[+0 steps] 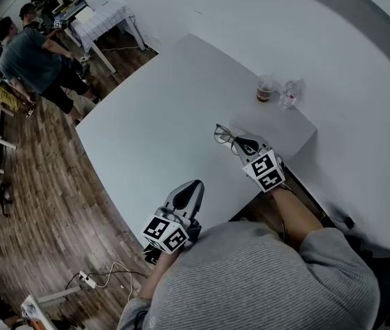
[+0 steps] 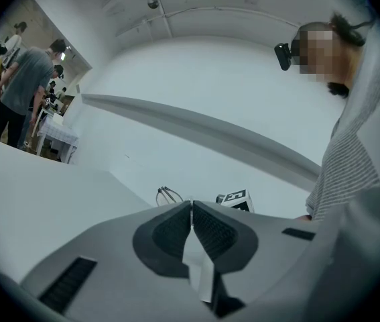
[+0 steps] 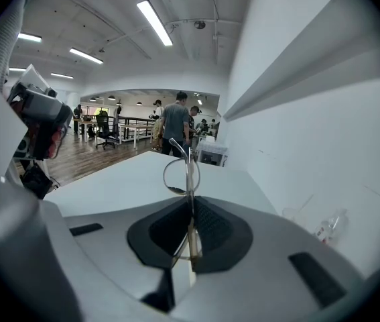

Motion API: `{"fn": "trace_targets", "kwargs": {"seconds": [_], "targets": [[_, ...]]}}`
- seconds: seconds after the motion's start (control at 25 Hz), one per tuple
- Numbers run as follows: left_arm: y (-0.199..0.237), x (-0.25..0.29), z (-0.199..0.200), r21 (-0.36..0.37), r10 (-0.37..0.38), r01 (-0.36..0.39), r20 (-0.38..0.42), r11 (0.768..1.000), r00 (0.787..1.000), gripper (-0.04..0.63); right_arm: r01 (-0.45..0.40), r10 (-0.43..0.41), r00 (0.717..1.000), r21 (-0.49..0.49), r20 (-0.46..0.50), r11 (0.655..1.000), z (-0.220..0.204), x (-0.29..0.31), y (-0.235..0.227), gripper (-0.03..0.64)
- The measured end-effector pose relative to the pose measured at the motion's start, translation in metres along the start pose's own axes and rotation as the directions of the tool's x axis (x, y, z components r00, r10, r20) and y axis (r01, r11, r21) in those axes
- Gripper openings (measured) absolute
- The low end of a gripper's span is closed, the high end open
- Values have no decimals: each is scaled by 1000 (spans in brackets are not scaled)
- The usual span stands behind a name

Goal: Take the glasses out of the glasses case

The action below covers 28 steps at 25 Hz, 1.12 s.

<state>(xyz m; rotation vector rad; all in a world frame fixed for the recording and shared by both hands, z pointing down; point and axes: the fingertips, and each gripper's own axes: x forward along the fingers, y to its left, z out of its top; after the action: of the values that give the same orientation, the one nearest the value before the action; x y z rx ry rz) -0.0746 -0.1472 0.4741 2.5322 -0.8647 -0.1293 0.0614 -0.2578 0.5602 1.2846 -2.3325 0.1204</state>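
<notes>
Jaws on your right gripper (image 3: 191,208) are closed on the glasses (image 3: 181,173), pinching a thin part of the frame. Those on your left gripper (image 2: 192,210) are pressed together with nothing between them.

The white table (image 1: 167,122) spreads out below and ahead of both sets of jaws. Your left gripper sits near its front edge, well apart from the right one. Beyond the right jaws and off to their right stand a cup (image 1: 266,90) and a small clear bottle (image 1: 289,93), close together. The glasses stick straight out past the right jaw tips, one lens ring just ahead of them and the rest of the frame running back between the pads. They look clear of the table.

No case can be picked out in any view, though it may lie under your right gripper. So the lifting-out step looks as good as done.

Next you'll likely want a bare patch of table ahead of the right jaws, away from the cup and bottle. Lower gently, because a wire frame held at one thin point can swing. Only part the jaws once the frame rests flat.
</notes>
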Motion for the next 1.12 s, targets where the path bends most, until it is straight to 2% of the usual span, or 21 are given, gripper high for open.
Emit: {"fn": "trace_targets", "kwargs": {"seconds": [0.4, 1.12], "targets": [[0, -1, 0, -4, -2, 2, -6, 1000, 1000, 20, -6, 7, 998, -10, 59, 1000, 24, -15, 11, 23], [3, 2, -3, -7, 11, -11, -3, 1000, 1000, 20, -27, 27, 996, 1, 87, 1000, 31, -19, 13, 23]]}}
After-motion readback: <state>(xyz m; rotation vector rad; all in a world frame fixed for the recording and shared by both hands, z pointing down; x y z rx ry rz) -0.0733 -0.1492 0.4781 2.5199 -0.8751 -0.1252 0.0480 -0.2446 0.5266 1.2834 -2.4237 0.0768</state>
